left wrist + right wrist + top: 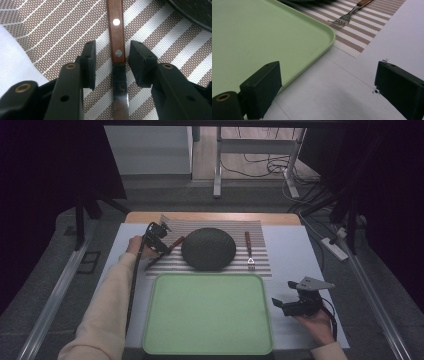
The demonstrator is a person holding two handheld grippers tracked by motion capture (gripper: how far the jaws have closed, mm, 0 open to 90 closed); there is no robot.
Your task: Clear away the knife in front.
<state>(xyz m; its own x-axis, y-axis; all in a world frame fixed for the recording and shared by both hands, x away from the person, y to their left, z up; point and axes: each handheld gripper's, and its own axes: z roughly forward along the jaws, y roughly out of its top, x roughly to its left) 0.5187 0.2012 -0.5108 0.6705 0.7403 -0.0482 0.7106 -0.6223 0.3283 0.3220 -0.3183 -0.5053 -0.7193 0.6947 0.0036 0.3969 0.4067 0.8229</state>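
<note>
**Knife Straddled, Not Yet Gripped**

Nearest the high camera: pale green tray (207,312), bare, at the front edge of the desk (295,257), with its far rim just beside a striped placemat (260,265).

On the placemat: dark round plate (208,248) at centre; wooden-handled fork (249,251) to its right, tines toward the tray; wooden-handled knife (170,246) to its left, lying at a slant, handle end close to the plate.

Left gripper (159,240) lowered over the knife, held by a hand in a cream sleeve (107,310). Seen in the left gripper view: knife (117,45) flat on the mat between the two fingers (88,65), at the junction of handle and blade. Narrow strip of mat visible on each side of the knife. Fingers part-closed around it but clear of it; no contact, no grasp.

Right gripper (295,304) held low over bare desk to the right of the tray, well apart from the knife. Seen in the right gripper view: fingers (262,87) spread wide, released, nothing between them except desk surface; tray corner (329,37) beside the near-side finger, fork (347,16) farther off on the mat.

Knife, fork and plate all resting on the placemat; none lifted.
</note>
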